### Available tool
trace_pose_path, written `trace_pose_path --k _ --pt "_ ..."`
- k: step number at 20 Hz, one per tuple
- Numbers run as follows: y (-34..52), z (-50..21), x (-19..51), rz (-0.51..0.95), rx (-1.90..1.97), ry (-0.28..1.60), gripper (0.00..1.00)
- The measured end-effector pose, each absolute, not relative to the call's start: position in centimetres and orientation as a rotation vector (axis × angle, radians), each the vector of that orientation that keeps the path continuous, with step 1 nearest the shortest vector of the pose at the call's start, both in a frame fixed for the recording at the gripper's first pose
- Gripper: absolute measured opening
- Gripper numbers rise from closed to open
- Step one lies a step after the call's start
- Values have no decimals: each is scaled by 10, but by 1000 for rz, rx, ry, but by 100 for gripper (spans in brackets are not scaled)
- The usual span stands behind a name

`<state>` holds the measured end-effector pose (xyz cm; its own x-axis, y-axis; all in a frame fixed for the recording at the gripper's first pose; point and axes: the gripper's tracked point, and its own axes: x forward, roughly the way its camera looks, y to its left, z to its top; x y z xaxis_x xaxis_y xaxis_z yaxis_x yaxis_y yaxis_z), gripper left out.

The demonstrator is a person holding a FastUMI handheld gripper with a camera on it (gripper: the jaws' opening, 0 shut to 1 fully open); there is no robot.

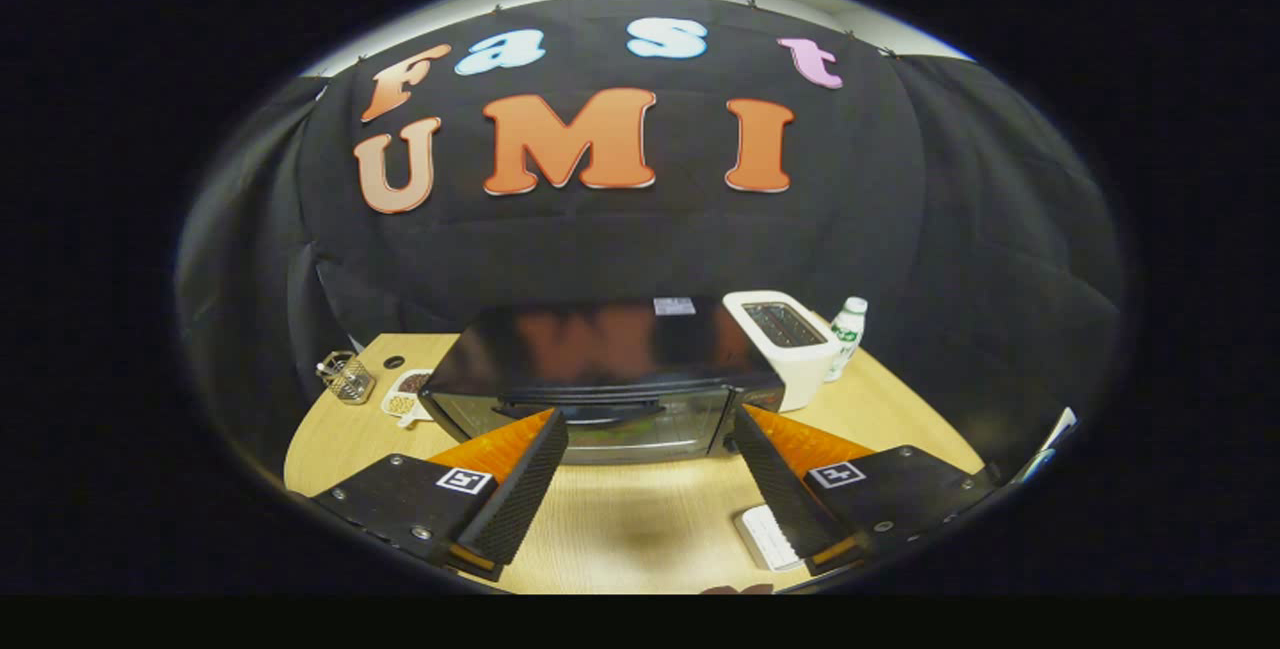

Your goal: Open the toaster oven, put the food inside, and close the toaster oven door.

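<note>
While the glossy black toaster oven with a glass front (600,379) sits shut near the middle of the round pale wooden table (640,519), its dark curved door handle (590,413) runs across the upper part of the door, facing the gripper. The oven's flat top is shiny enough to mirror the booth wall behind it, and a small pale sticker (674,306) lies at its back edge. The oven stands just beyond the fingertips, and a bare strip of tabletop separates it from them.

The gripper (648,421) hangs above the near part of the table with its jaws released and spread wide, nothing between them; the tips point at the lower corners of the oven front, one on each side of the handle. Each finger carries a small square black-and-white marker on its body.

Just beside the oven, on its right, stands a white two-slot pop-up toaster (790,344), and near that toaster's far side a clear plastic bottle with a white cap and green label (846,331) stands upright. To the oven's left lies a small white dish holding brownish bits of food (405,394), partly hidden by the oven's corner, and farther left a small wire-mesh basket (347,376) sits near the table's edge. A small white ridged object (765,537) lies on the table by the right finger, its nature unclear.
</note>
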<state>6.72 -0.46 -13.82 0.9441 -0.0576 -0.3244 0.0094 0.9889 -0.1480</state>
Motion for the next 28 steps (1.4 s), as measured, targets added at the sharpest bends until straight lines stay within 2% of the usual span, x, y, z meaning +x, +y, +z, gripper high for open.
trace_pose_path --k 10,28 --pt "20 -40 23 -6 -67 168 99" --pt "18 -16 7 -42 -47 100 99"
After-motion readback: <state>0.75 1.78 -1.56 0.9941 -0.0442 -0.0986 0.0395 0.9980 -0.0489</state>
